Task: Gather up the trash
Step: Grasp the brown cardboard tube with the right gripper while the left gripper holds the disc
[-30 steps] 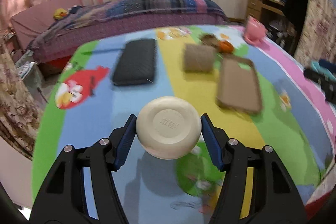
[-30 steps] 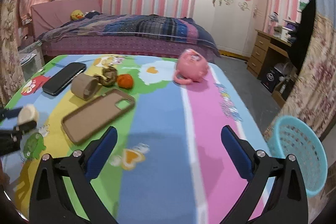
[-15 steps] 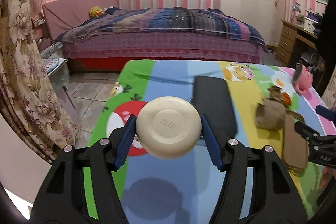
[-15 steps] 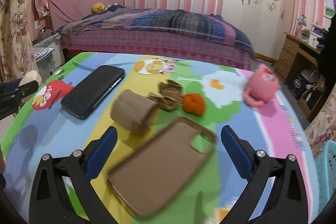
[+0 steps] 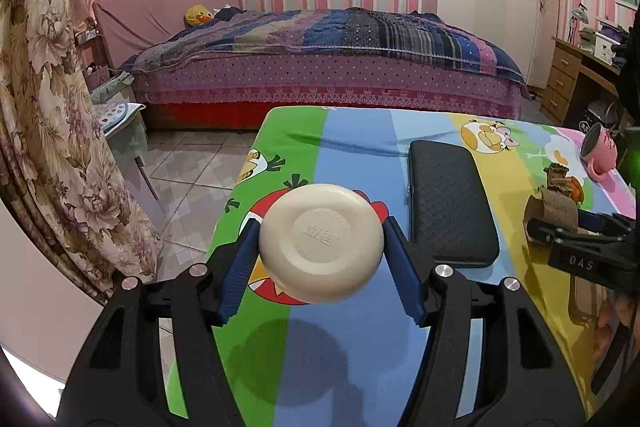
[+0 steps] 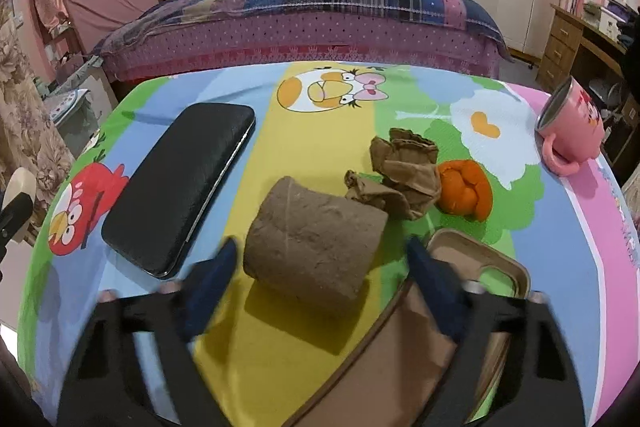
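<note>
1. One round cream soap bar (image 5: 321,242) sits squeezed in the left tongs (image 5: 320,251), mid-frame.
2. One brown cardboard tube (image 6: 312,237) lies low in the middle on the desk (image 6: 280,147), between the closing right tongs (image 6: 320,269), not yet pinched.
3. One crumpled brown paper (image 6: 400,173) and one orange peel (image 6: 466,191) lie beside it.
4. One pink metal mug (image 6: 572,125), tipped at upper right; I cannot see what is inside.

From the left wrist we look slantwise down across the table's (image 5: 360,131) left edge toward the bed (image 5: 320,67), while from the right wrist we look more steeply down, close over the table's (image 6: 256,347) middle, both views sharing the black case (image 5: 452,203) (image 6: 180,183) and cardboard roll (image 5: 554,213) (image 6: 312,239).
</note>
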`<state>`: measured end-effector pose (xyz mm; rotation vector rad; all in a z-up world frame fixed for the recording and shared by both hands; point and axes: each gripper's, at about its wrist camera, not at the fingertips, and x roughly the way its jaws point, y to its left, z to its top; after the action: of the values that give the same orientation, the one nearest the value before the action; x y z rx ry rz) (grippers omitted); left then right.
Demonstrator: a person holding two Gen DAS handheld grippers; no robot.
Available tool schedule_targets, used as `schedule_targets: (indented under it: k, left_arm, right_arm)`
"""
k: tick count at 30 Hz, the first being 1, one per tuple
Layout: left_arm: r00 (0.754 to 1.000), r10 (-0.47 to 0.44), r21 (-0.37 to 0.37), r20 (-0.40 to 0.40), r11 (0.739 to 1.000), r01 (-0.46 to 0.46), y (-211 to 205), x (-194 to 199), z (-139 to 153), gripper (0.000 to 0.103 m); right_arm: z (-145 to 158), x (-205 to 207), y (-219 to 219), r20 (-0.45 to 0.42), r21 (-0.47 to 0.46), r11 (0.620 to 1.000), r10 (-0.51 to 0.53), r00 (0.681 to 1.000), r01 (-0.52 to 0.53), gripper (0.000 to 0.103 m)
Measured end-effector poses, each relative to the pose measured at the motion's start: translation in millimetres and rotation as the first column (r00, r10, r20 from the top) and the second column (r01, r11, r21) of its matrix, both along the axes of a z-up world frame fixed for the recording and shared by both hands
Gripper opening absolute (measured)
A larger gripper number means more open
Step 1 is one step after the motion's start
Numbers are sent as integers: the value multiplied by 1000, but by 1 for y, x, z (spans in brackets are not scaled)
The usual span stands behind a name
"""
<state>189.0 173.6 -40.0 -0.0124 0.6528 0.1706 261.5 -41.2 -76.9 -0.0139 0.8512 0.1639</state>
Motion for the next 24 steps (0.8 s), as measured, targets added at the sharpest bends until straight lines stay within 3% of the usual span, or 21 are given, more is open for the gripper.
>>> schedule_targets:
  k: [2, 14, 24]
  left_arm:
    - [1000, -2, 2, 1, 1000, 2, -3, 0, 1, 61]
    - [998, -62, -6, 20, 998, 62, -43, -13, 17, 61]
    - [988, -151, -18, -16, 988, 151, -109, -34, 12, 61]
  right_arm:
    - [1, 0, -1, -5, 20, 1000, 24, 1000, -24, 55]
    - [37, -45, -49, 97, 57, 994, 87, 991, -93, 50]
    - [32, -89, -128, 76, 31, 998, 46, 996, -48, 27]
